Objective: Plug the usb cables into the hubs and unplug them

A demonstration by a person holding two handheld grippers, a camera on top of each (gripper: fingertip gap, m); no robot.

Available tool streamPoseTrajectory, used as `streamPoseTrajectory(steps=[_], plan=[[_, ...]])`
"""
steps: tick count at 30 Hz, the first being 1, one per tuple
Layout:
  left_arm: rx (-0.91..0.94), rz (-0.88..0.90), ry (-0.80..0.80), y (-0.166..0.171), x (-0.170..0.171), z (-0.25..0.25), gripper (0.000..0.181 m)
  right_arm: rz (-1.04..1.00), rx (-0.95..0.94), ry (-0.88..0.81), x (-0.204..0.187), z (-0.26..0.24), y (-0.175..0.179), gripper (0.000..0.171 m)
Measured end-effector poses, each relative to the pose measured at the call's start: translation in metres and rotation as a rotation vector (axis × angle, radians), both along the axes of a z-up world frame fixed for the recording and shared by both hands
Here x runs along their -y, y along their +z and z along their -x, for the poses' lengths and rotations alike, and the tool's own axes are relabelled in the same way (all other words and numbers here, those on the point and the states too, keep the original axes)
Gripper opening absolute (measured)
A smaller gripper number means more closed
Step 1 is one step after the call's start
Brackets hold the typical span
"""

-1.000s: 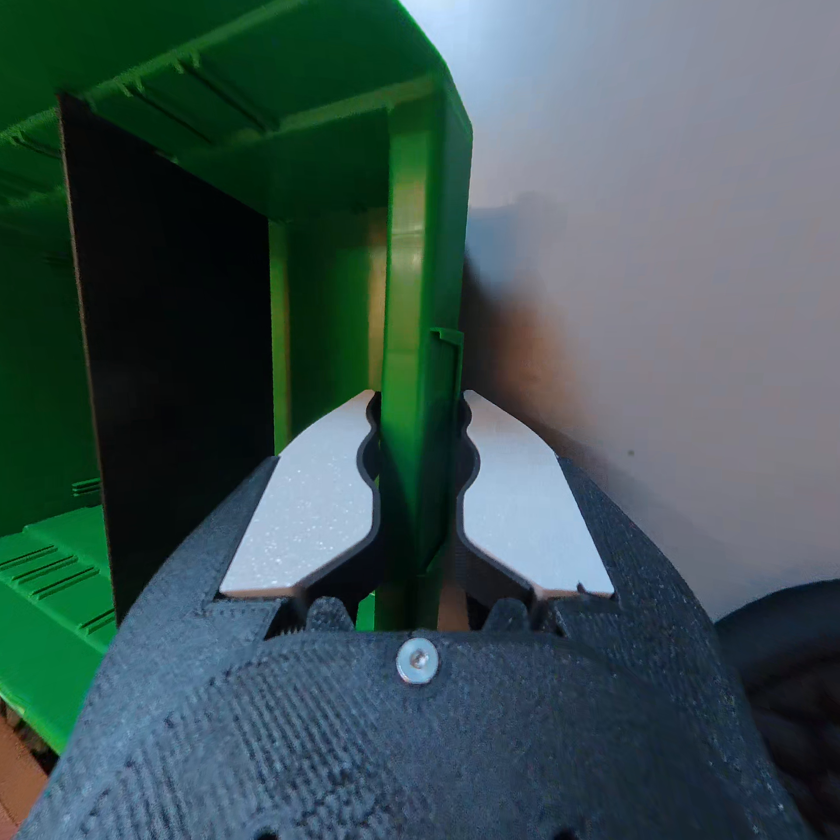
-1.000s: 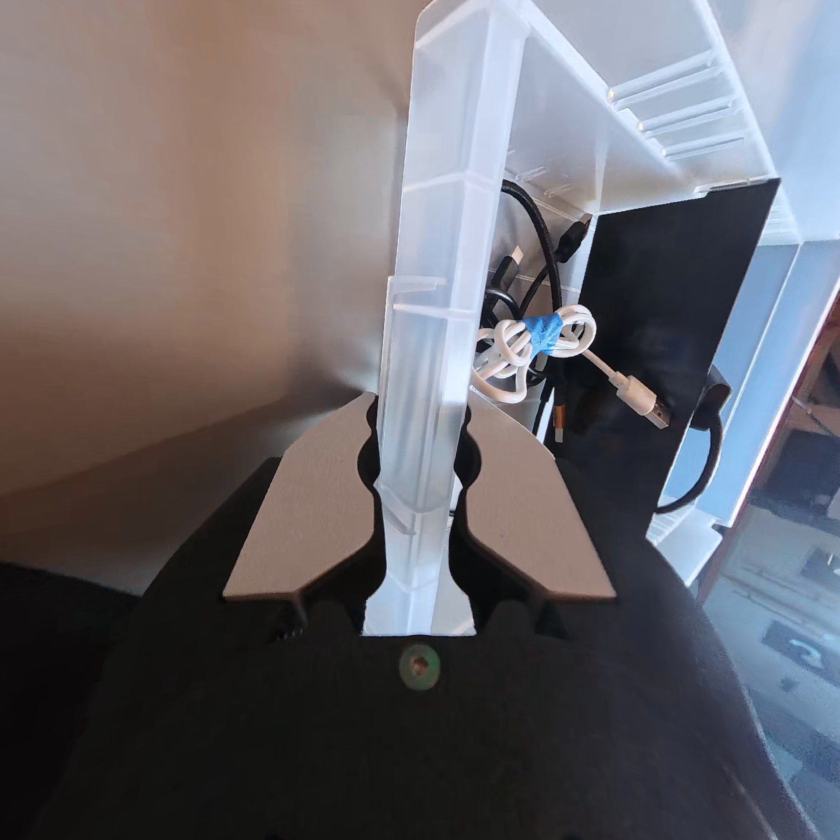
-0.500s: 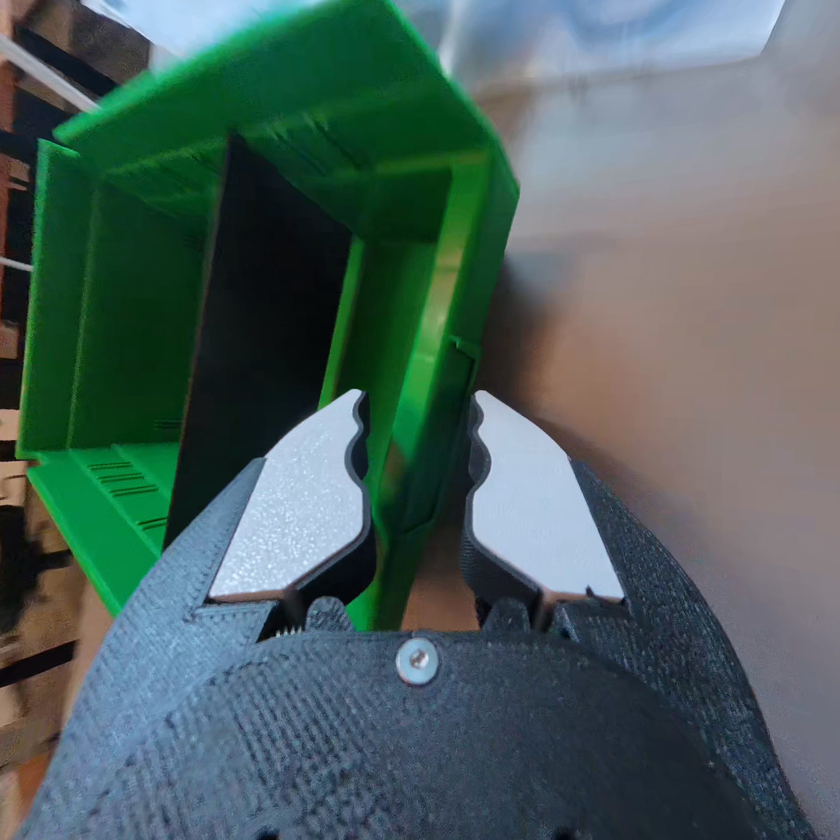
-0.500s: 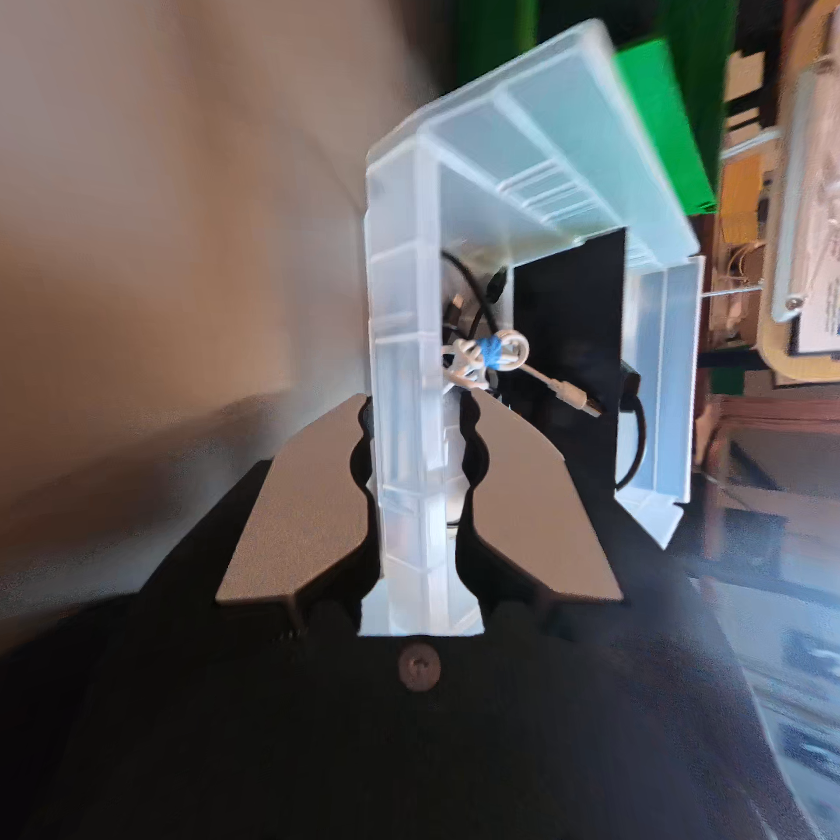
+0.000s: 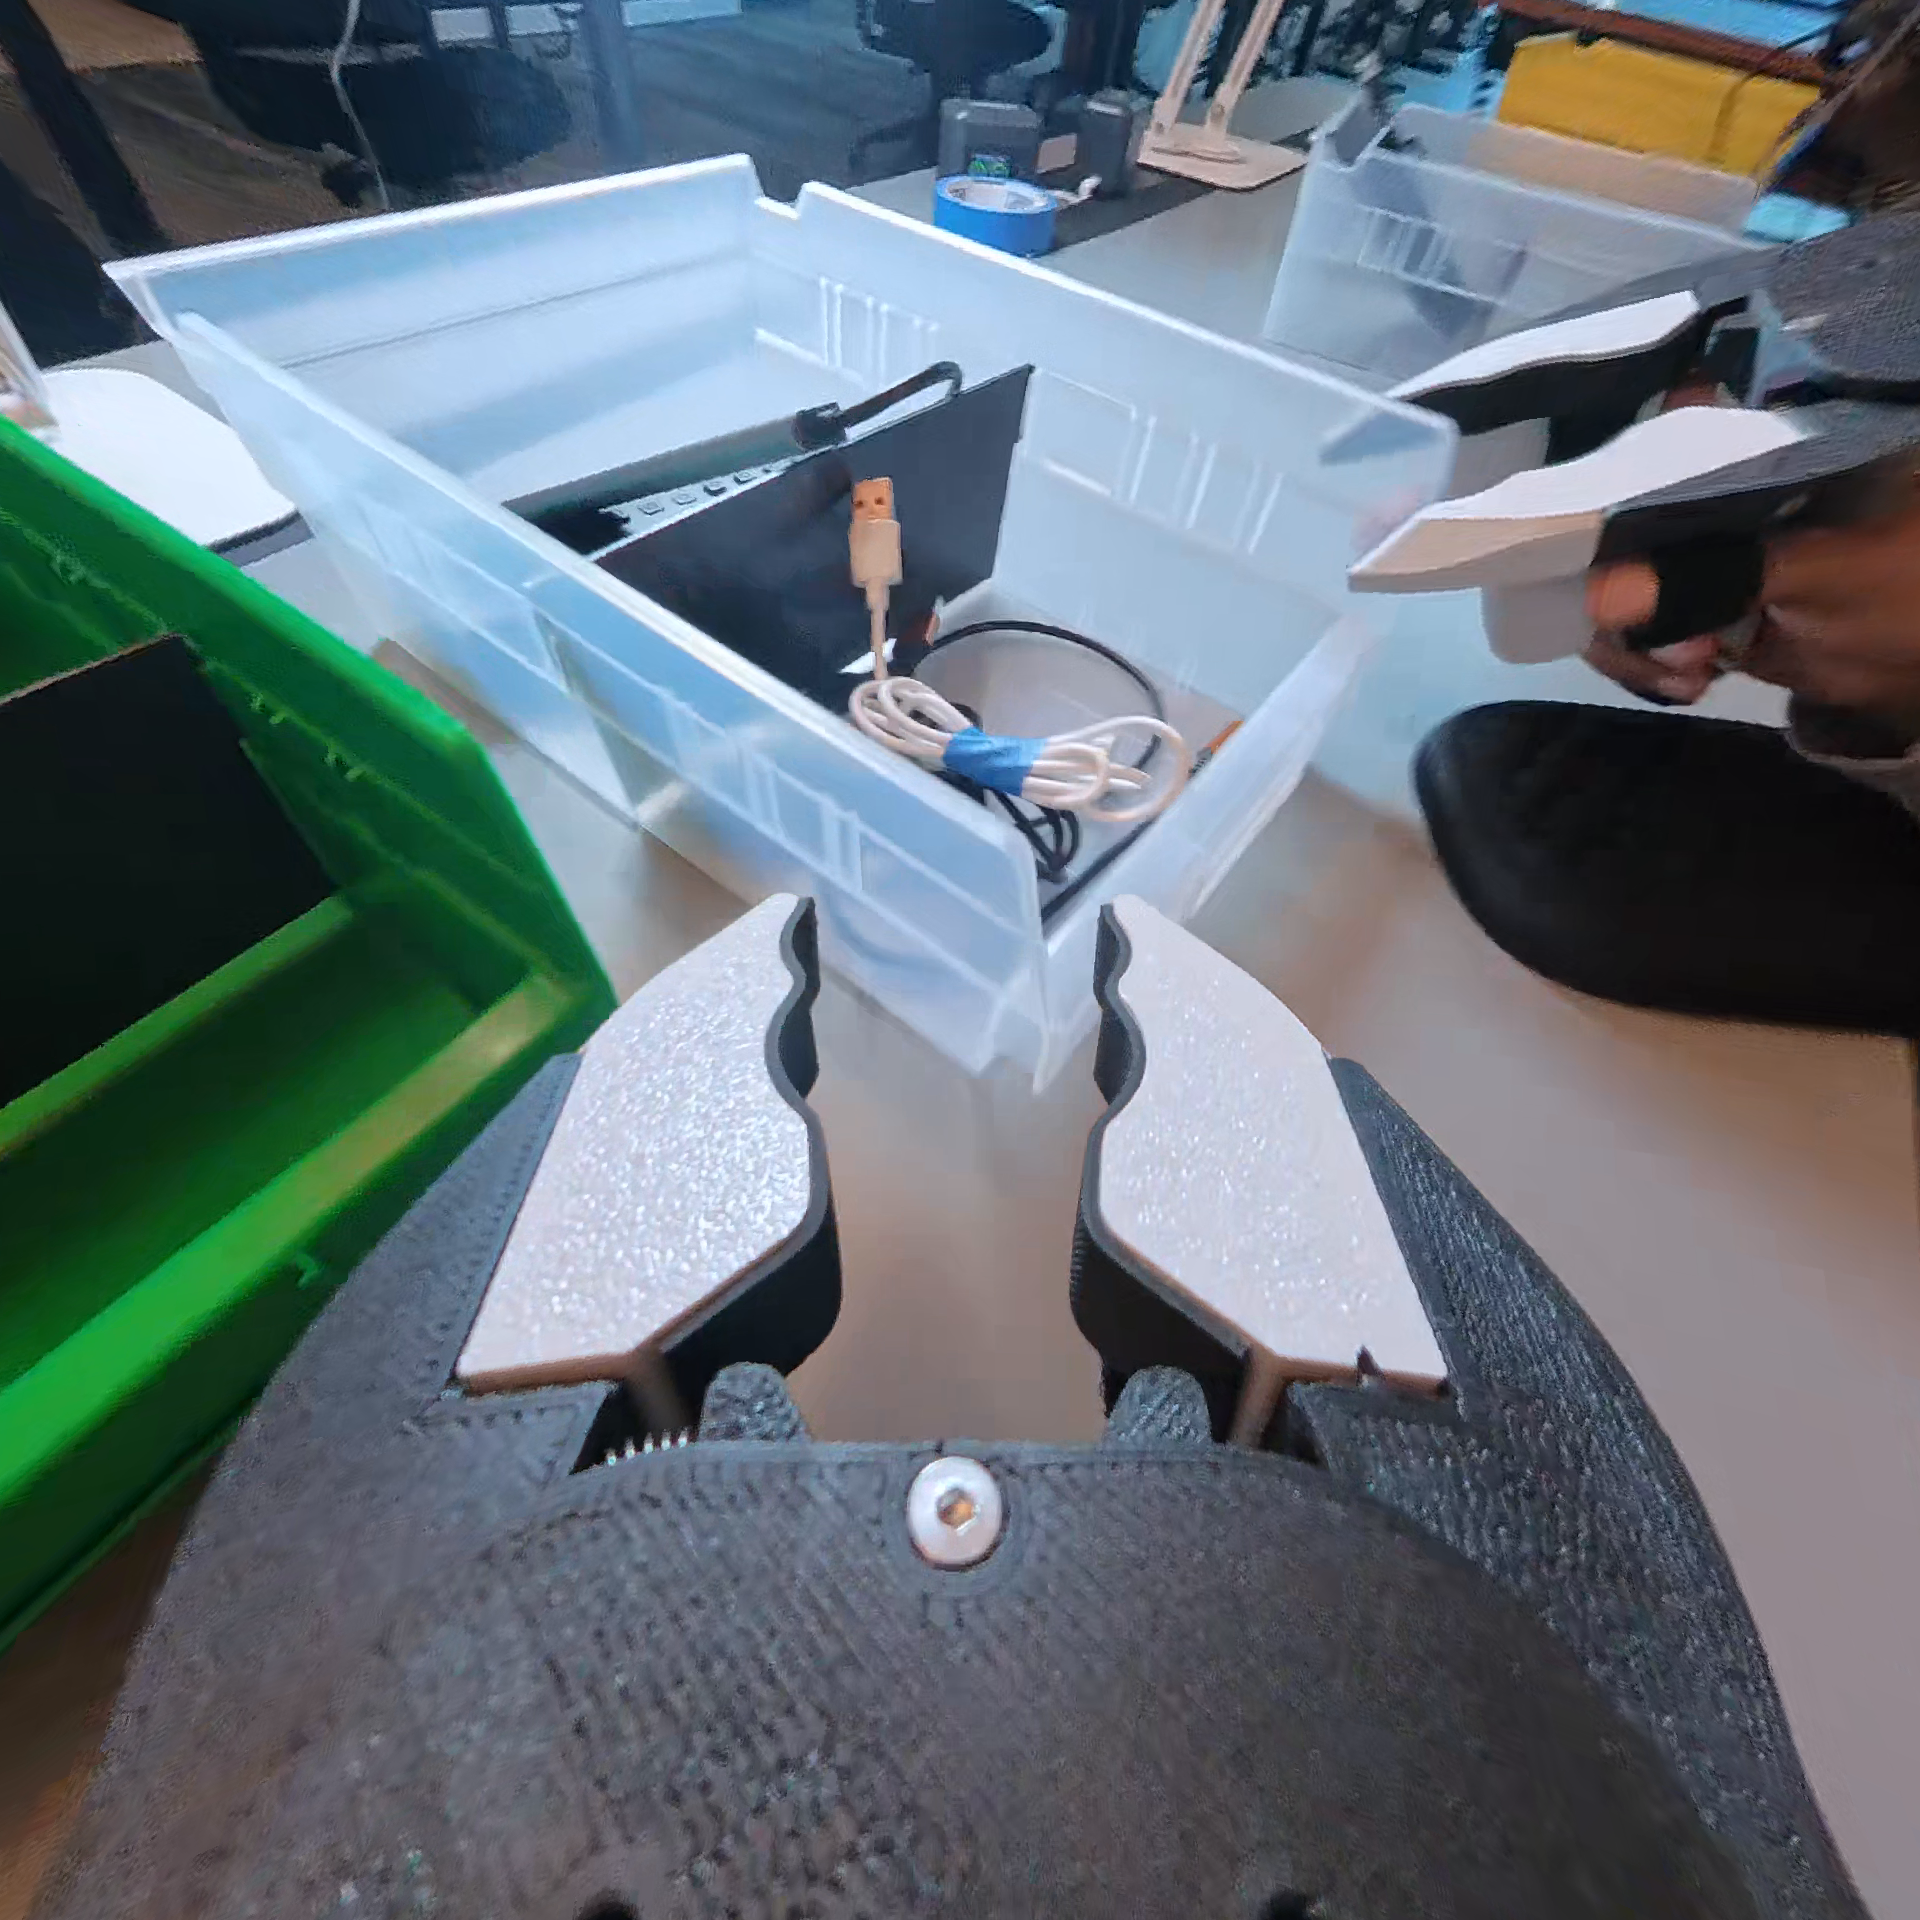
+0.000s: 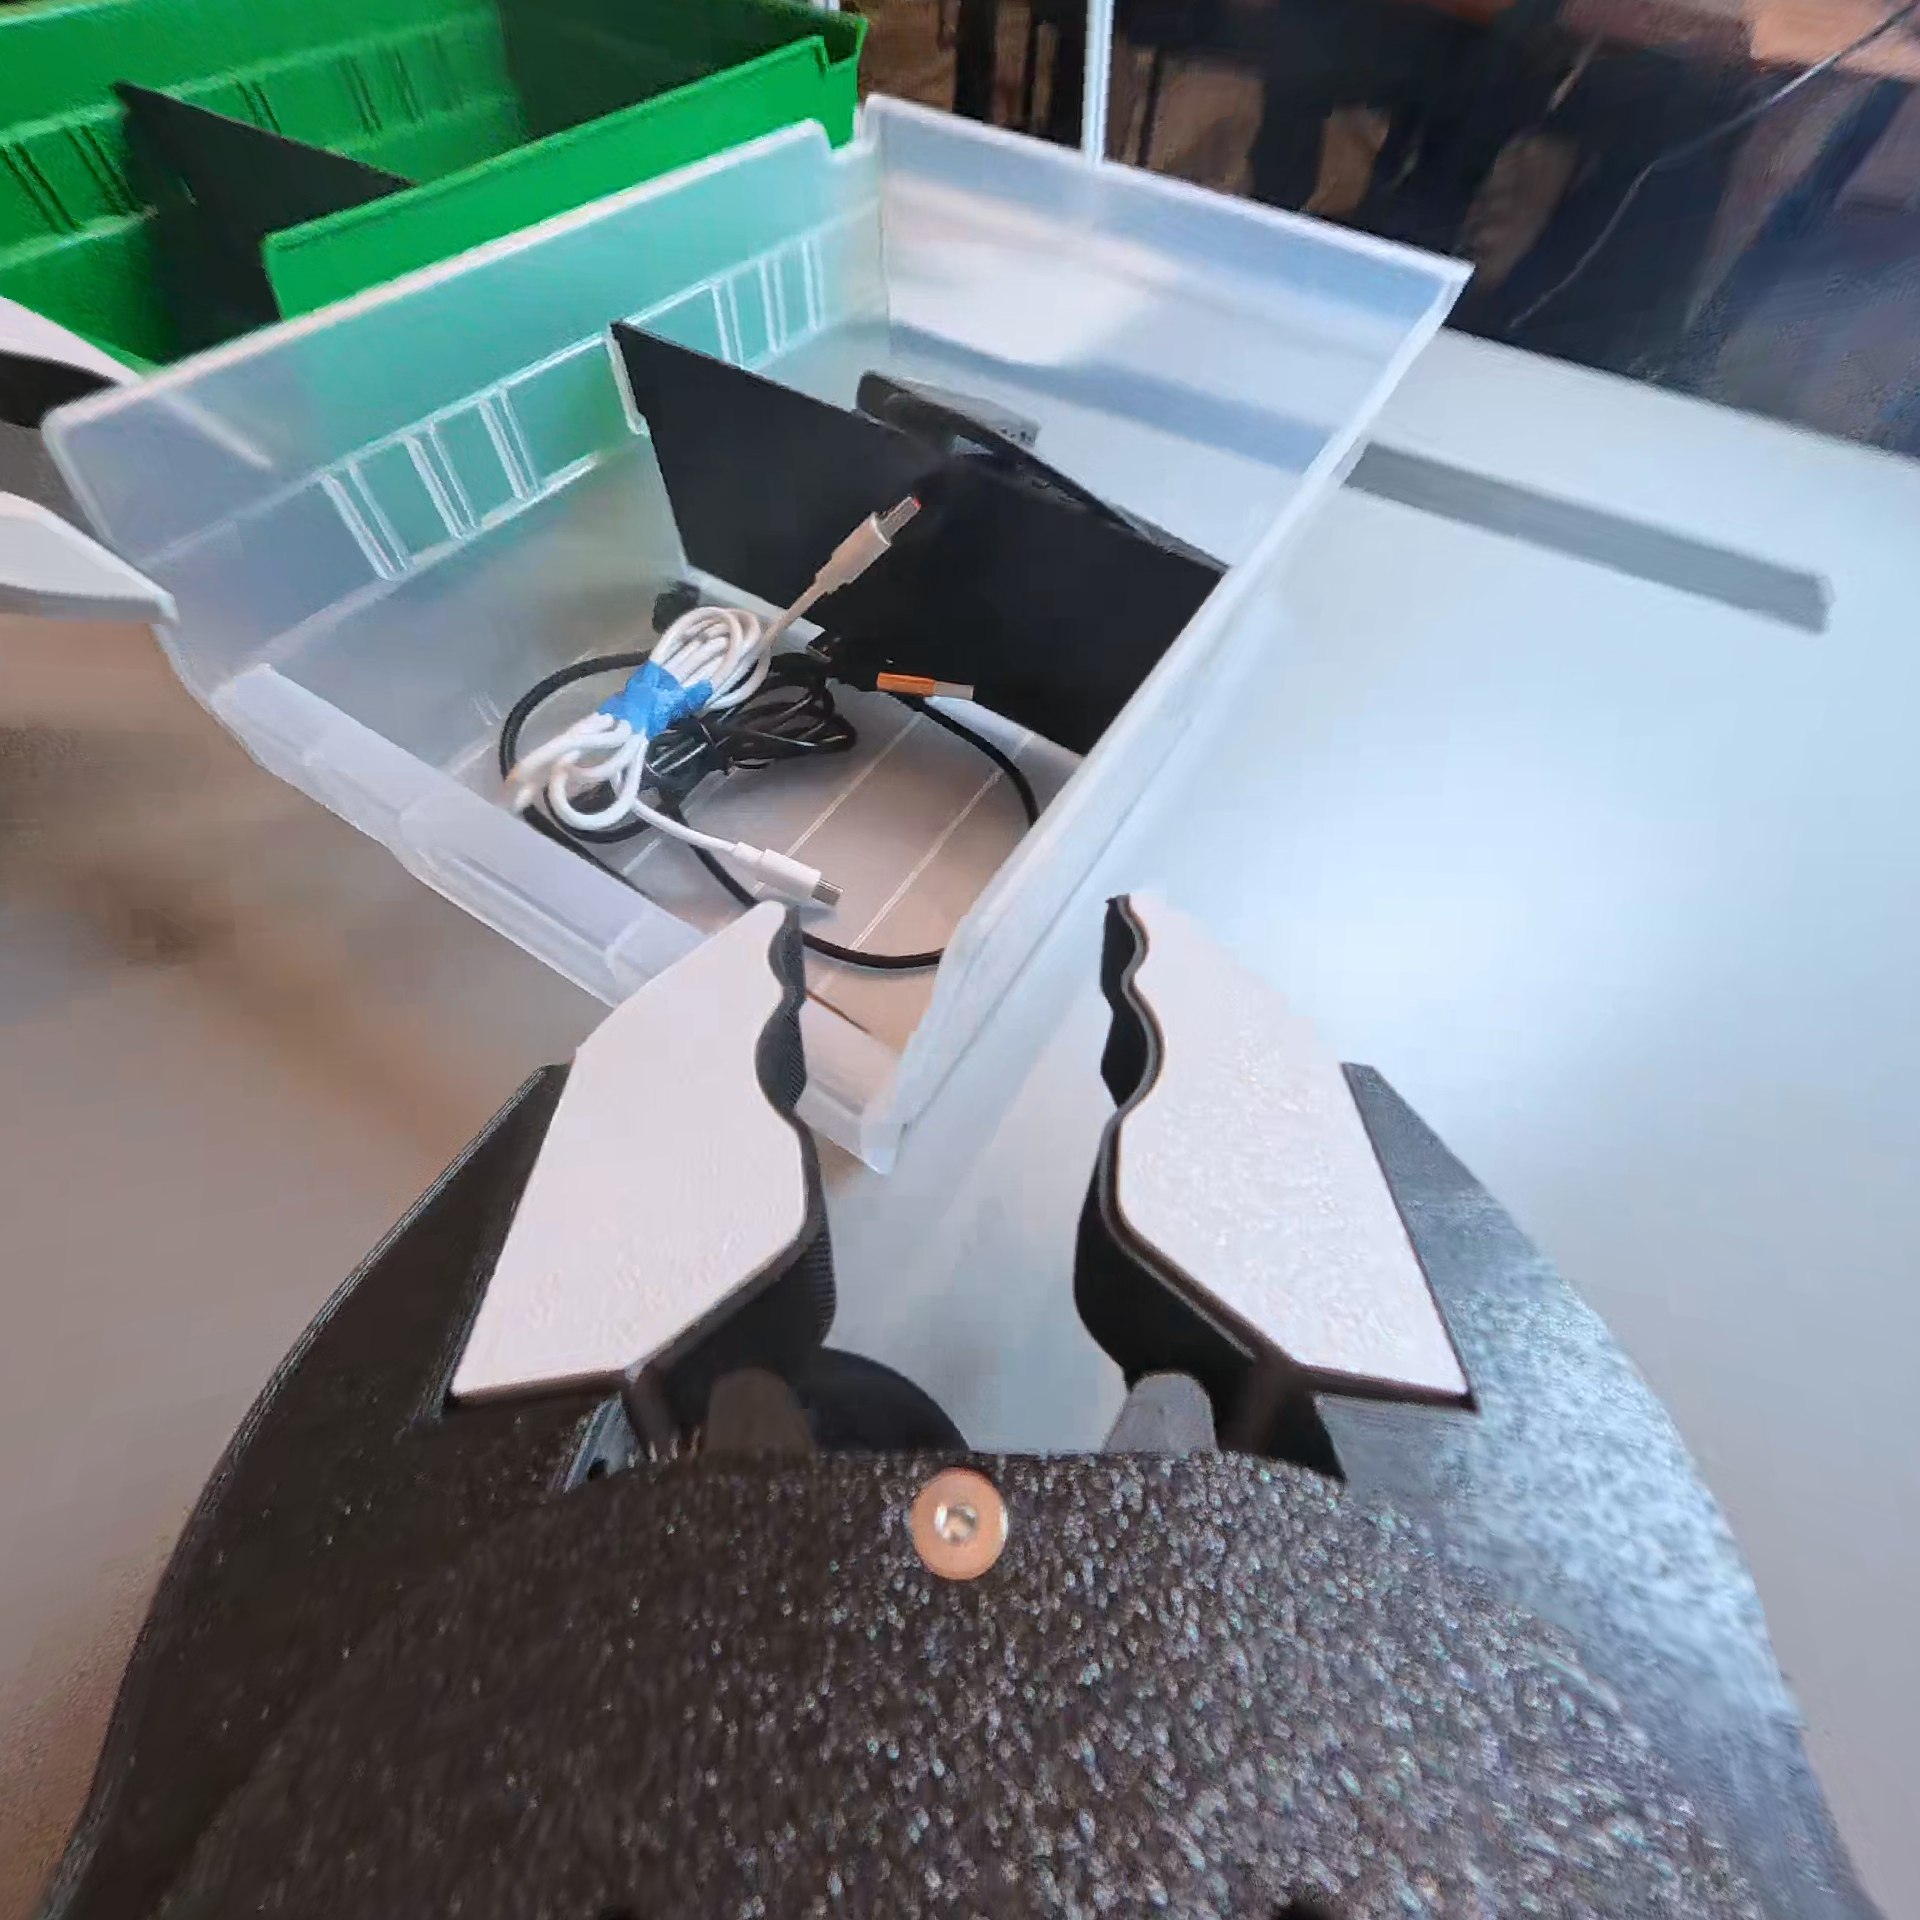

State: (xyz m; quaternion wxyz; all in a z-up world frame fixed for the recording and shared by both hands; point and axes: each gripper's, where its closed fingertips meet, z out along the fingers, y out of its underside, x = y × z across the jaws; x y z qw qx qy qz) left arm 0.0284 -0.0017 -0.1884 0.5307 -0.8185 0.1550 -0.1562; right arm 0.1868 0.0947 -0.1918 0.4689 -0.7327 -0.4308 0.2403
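Note:
A clear bin (image 5: 623, 665) stands on the table. It holds a white USB cable bundle (image 5: 997, 748) bound with blue tape, black cables (image 5: 1049, 862), and a black divider (image 5: 790, 561) with a black hub (image 5: 717, 457) behind it. The white cable's plug (image 5: 876, 509) sticks up against the divider. My left gripper (image 5: 956, 925) is open and empty just short of the bin's near corner. My right gripper (image 6: 951, 914) is open, with the clear bin's (image 6: 1195, 644) corner between its fingers. The bundle (image 6: 644, 707) and an orange-tipped plug (image 6: 914, 686) lie inside.
A green bin (image 5: 312, 935) with a black divider stands to the left, and shows behind the clear bin in the right wrist view (image 6: 416, 125). A second clear bin (image 5: 1455, 260) and a blue tape roll (image 5: 992, 213) sit farther back. A black cushion (image 5: 1662, 862) lies to the right.
Both grippers were shut on bin walls, left on the green bin and right on the clear bin, held tilted. Both bins now rest upright on the table, and both grippers have opened and drawn back.

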Motion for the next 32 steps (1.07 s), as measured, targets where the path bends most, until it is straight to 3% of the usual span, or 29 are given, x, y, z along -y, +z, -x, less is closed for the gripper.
streamPoseTrajectory(steps=[1,3,7,13,23,32], plan=[[-0.029,0.002,0.019,-0.004,-0.008,-0.002,0.051,0.034,-0.010,0.008,-0.003,0.005,-0.002,0.046],[-0.090,0.004,0.054,-0.014,-0.023,-0.007,0.047,0.043,-0.014,-0.026,-0.013,0.008,-0.003,0.024],[-0.185,-0.048,0.149,-0.015,-0.036,0.004,0.034,-0.067,0.045,-0.044,-0.013,0.009,-0.003,0.022],[-0.198,-0.104,0.154,0.005,-0.021,0.007,0.023,-0.202,0.064,-0.082,0.009,0.002,0.016,0.014],[-0.236,-0.252,0.128,0.071,0.023,0.001,0.019,-0.318,-0.042,-0.104,0.046,-0.001,0.072,0.009],[-0.322,-0.427,0.247,0.162,0.082,0.055,0.019,-0.469,-0.194,0.020,0.086,0.065,0.166,0.009]])
